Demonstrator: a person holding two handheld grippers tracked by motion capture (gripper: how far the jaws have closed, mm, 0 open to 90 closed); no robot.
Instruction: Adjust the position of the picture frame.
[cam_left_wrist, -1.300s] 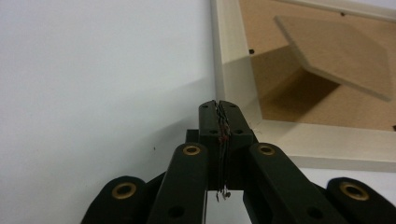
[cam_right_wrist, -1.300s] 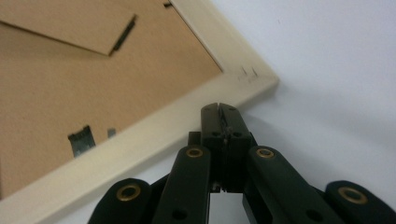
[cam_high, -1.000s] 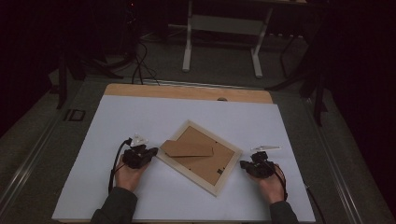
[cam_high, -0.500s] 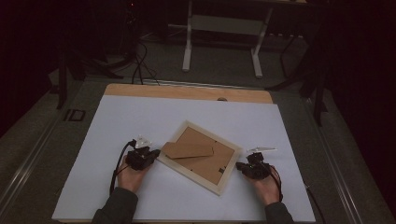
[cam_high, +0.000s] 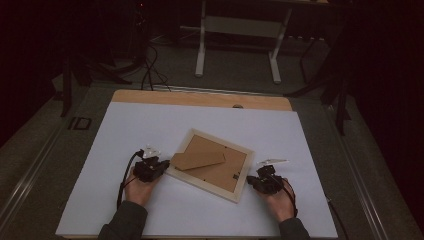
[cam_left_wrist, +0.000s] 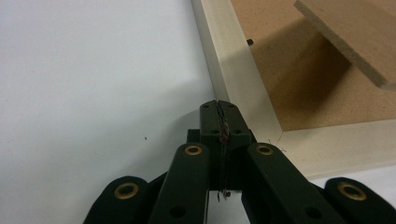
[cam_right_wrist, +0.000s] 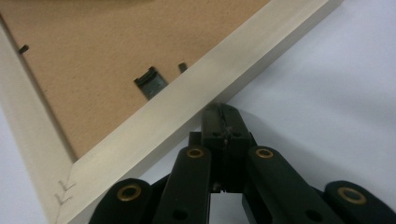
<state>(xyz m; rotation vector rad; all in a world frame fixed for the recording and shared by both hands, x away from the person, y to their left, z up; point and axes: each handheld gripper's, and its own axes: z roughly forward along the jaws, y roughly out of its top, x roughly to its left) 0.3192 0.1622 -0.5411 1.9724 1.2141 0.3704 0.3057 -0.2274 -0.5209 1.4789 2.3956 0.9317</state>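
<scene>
High view looks forward and down, far off; both gripper views sit close, facing 12 o'clock onto the shared picture frame (cam_high: 210, 164)

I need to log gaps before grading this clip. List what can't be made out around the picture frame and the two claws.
- Front of the picture frame: it lies back-up on the white sheet, high view.
- Contact of the left claw with the frame's rail: left gripper view, shut tips hide the meeting point.
- Same for the right claw, right gripper view.
- Small black clip: blurred.
- Dark background beyond the table: too dim, high view.
</scene>
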